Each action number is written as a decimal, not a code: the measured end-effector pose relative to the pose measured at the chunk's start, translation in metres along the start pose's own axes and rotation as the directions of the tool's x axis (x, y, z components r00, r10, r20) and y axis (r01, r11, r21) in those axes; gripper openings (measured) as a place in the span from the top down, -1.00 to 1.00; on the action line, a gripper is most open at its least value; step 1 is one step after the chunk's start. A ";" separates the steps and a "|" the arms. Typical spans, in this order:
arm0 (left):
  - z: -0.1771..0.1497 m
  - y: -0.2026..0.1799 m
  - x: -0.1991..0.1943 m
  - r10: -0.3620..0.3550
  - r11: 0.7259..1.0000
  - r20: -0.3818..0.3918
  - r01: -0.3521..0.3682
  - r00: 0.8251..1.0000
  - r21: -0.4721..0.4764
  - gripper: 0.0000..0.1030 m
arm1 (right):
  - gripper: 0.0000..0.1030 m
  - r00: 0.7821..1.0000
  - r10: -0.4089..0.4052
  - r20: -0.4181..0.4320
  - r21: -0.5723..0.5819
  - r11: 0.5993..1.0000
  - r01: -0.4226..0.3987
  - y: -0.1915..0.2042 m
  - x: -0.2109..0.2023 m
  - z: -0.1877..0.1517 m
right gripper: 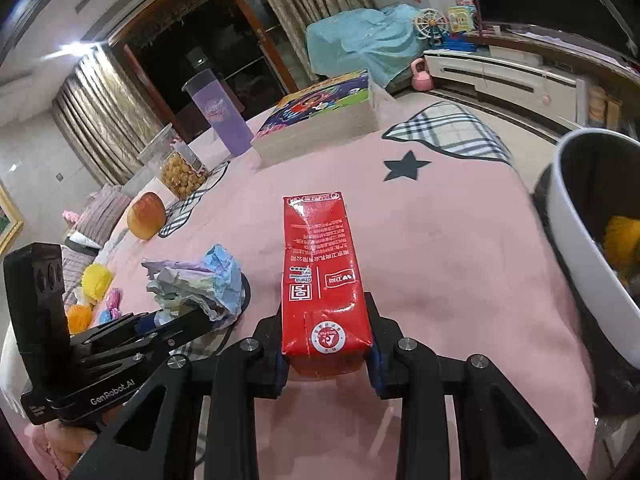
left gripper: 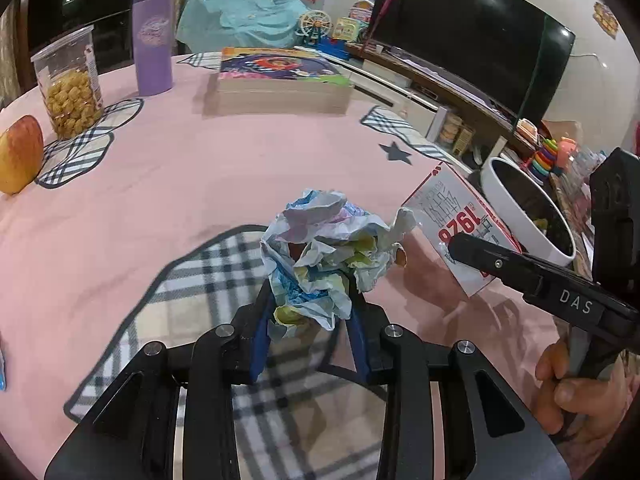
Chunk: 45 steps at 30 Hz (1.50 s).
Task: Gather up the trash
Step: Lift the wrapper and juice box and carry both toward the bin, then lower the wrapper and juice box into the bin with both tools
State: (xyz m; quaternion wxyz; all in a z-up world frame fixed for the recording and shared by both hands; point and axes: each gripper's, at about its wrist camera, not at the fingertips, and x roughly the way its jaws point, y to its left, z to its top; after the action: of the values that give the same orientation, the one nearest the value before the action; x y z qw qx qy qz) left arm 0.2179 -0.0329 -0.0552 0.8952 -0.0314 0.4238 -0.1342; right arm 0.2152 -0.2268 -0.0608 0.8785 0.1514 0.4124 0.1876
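Note:
My left gripper (left gripper: 310, 308) is shut on a crumpled ball of pale blue and white paper (left gripper: 324, 248), held just above the pink tablecloth. The paper also shows in the right wrist view (right gripper: 200, 284), with the left gripper (right gripper: 160, 326) at its near side. My right gripper (right gripper: 326, 336) is shut on a red milk carton (right gripper: 322, 276), gripped near its base and held over the table. The carton's white side (left gripper: 452, 220) shows in the left wrist view, with the right gripper (left gripper: 464, 246) on it. A white trash bin (right gripper: 592, 256) with a dark liner stands off the table's right edge, holding some yellow waste.
On the pink tablecloth (left gripper: 200, 184) stand a purple tumbler (left gripper: 152, 40), a clear jar of snacks (left gripper: 70, 84), an apple (left gripper: 20, 156) and a stack of books (left gripper: 280, 76). The bin also shows in the left wrist view (left gripper: 520, 216). A TV and shelves lie beyond the table.

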 end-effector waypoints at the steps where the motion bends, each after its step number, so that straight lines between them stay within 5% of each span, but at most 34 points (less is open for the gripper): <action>1: 0.000 -0.004 -0.001 -0.002 1.000 0.002 0.002 1.000 0.007 0.38 | 0.40 1.000 0.001 0.005 0.005 1.000 -0.001 -0.001 -0.004 -0.002; 45: -0.029 -0.103 -0.012 -0.141 0.977 -0.030 0.144 0.989 0.154 0.38 | 0.40 0.985 -0.104 0.135 0.179 0.981 0.079 -0.061 -0.107 -0.057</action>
State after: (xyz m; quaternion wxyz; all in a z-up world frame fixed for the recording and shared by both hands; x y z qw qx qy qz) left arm 0.1663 -0.1275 -0.0465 0.8789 0.0097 0.4172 -0.2312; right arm 0.1197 -0.3229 -0.0501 0.8972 0.2212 0.3691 0.0990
